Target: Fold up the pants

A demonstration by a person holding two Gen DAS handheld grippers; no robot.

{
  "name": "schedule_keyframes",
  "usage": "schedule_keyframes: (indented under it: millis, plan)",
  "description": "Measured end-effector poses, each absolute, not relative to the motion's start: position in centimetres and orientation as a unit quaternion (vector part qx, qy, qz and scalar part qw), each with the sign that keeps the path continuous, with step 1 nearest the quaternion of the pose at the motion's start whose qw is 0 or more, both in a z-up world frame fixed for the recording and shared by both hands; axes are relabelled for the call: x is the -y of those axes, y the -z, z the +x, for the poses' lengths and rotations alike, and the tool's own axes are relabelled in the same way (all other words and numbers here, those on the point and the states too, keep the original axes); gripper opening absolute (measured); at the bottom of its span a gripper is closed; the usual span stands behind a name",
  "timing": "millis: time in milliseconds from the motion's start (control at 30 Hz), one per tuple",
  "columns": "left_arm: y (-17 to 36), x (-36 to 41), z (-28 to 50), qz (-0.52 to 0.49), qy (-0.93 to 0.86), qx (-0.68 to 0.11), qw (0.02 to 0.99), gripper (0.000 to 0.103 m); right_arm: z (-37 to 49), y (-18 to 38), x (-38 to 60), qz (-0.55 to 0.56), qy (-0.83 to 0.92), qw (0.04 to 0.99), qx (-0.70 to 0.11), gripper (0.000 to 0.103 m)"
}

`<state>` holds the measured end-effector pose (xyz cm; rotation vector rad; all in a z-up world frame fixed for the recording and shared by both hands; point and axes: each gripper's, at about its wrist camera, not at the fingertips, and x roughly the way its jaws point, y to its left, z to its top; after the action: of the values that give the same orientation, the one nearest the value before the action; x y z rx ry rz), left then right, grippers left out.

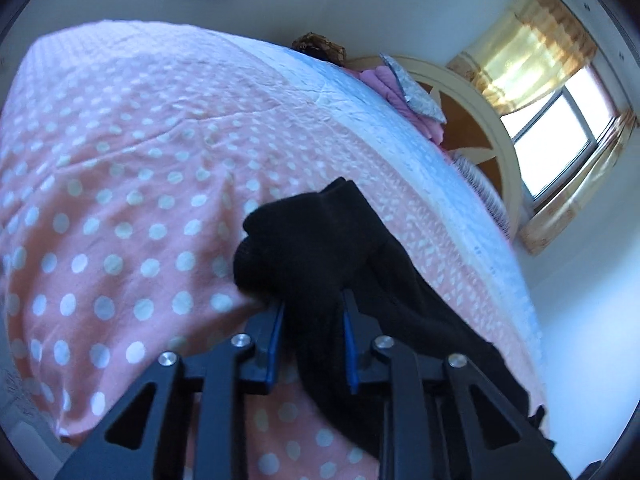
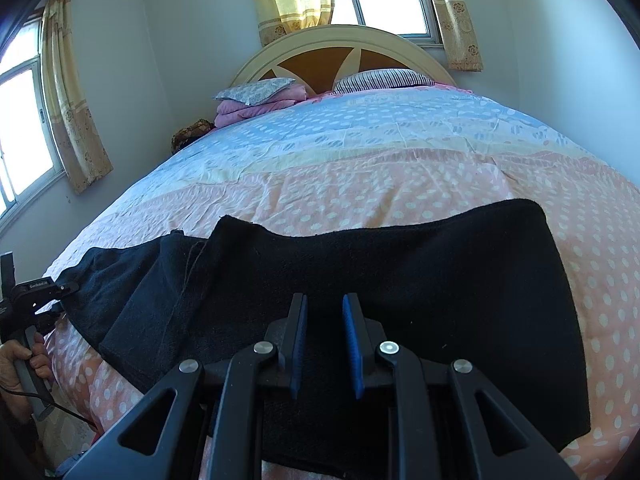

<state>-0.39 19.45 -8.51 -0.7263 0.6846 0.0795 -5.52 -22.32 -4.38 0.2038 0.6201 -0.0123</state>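
Observation:
Black pants (image 2: 400, 280) lie across the near end of a bed with a pink polka-dot cover (image 2: 360, 188). My left gripper (image 1: 314, 312) is shut on a bunched end of the pants (image 1: 320, 248) and holds it above the cover; the cloth trails off to the right. The left gripper also shows at the far left of the right wrist view (image 2: 60, 290), at the pants' leg end. My right gripper (image 2: 324, 308) hovers over the wide part of the pants, jaws apart with nothing between them.
A headboard (image 2: 340, 48), pillows (image 2: 256, 90) and folded pink bedding (image 2: 256, 110) sit at the far end. Curtained windows (image 2: 24, 128) are on the left and behind the bed. A hand (image 2: 16, 364) holds the left gripper's handle.

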Motion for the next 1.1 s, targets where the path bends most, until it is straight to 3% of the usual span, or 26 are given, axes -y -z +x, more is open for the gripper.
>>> schedule_keyframes:
  millis: [333,633,900,1100]
  plan:
    - [6.8,-18.2,0.0,-0.291,-0.047,-0.342,0.892,0.020,-5.5,4.4,22.2,0.101,0.006,0.947,-0.304,0.020]
    - [1.3,-15.0,-1.1,-0.201,0.002,-0.280,0.939,0.019,-5.5,4.3,22.7,0.125,0.002,0.945,-0.303,0.020]
    - [-7.5,-5.3,-3.4,-0.068,0.161,-0.181,0.968,0.019,-5.8,3.3,24.0,0.133,0.000,0.944,-0.301,0.020]
    - [-6.5,6.9,-6.4,0.030,0.327,-0.168,0.930,0.019,-7.3,1.4,30.1,0.222,-0.004,0.938,-0.265,0.020]
